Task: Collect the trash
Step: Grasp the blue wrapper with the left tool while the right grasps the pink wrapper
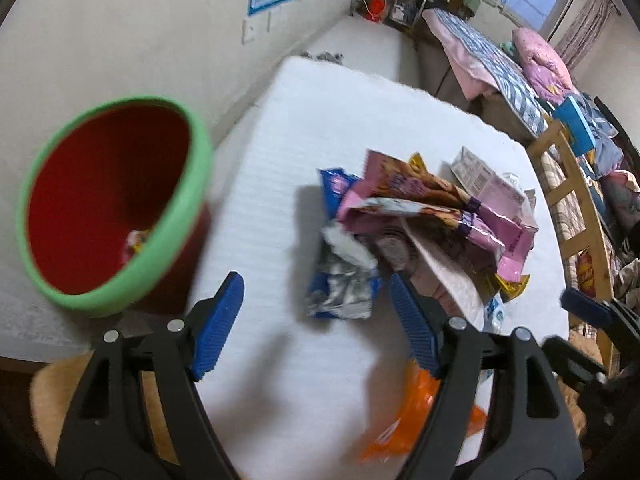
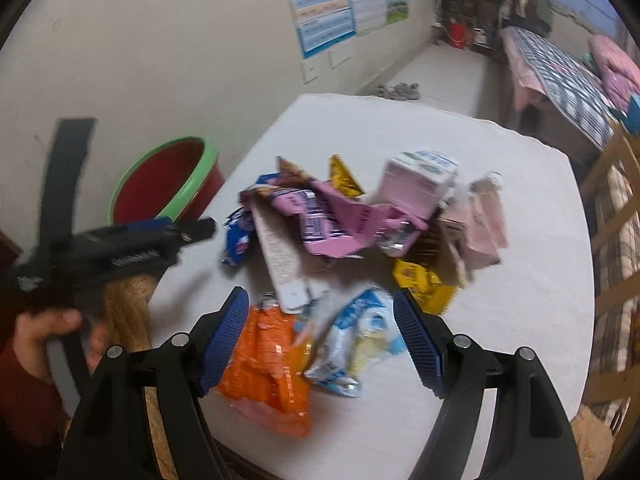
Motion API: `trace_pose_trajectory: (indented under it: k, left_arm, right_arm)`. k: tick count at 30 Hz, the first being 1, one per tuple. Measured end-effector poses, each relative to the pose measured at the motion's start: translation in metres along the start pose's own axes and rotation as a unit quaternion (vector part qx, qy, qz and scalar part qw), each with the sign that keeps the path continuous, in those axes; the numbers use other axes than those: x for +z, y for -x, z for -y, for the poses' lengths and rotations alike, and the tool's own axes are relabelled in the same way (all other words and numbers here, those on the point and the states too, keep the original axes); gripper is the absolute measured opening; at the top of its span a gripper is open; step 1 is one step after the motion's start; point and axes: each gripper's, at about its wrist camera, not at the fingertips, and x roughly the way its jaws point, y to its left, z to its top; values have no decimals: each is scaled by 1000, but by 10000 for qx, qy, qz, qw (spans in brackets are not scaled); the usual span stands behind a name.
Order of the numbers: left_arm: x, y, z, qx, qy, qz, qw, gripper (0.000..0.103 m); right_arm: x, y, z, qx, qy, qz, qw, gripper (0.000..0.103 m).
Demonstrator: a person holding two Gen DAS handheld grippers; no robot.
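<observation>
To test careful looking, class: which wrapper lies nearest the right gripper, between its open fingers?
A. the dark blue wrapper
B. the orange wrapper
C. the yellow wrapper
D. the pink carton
B: in the right wrist view the orange wrapper lies just ahead of the open right gripper, by its left finger.

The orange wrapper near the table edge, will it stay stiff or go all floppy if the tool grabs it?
Probably floppy: the orange wrapper lies flat and crinkled, like thin film. It looks empty, so likely very light. Its shiny surface may slip between the open right tool's pads.
</observation>
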Motion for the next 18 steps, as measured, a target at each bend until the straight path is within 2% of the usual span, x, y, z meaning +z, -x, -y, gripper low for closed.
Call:
trace_pose_trajectory:
  k: [2, 4, 5, 6, 7, 12, 16, 18]
  left_arm:
    - [6, -15, 1, -76, 130, -178, 9997, 57]
    - [12, -28, 2, -166, 255, -375, 9988, 28]
    - [13, -32, 3, -185, 289, -464, 9983, 21]
    - [13, -33, 4, -211, 345, -512, 9979, 8]
    - [14, -31, 4, -226, 379, -508, 9977, 5]
    - [-3, -4, 13, -210, 294, -366, 9987, 4]
    - [-24, 10, 13, -209, 278, -456, 9984, 4]
    - [-37, 16, 10, -193, 331, -541, 9978, 4]
  right_arm:
    - [-1, 5, 8, 14, -121, 70, 9999, 73]
    - [-2, 9, 14, 38, -198, 125, 9997, 73]
    - [-2, 12, 17, 55, -236, 161, 9996, 73]
    - [-2, 14, 19, 71, -265, 191, 9994, 73]
    - [-3, 17, 21, 83, -286, 218, 9993, 73]
    - [1, 20, 28, 191, -340, 264, 9989, 73]
    - [20, 16, 25, 254, -20, 227, 9994, 73]
    - [35, 8, 21, 336, 204, 58, 9992, 80]
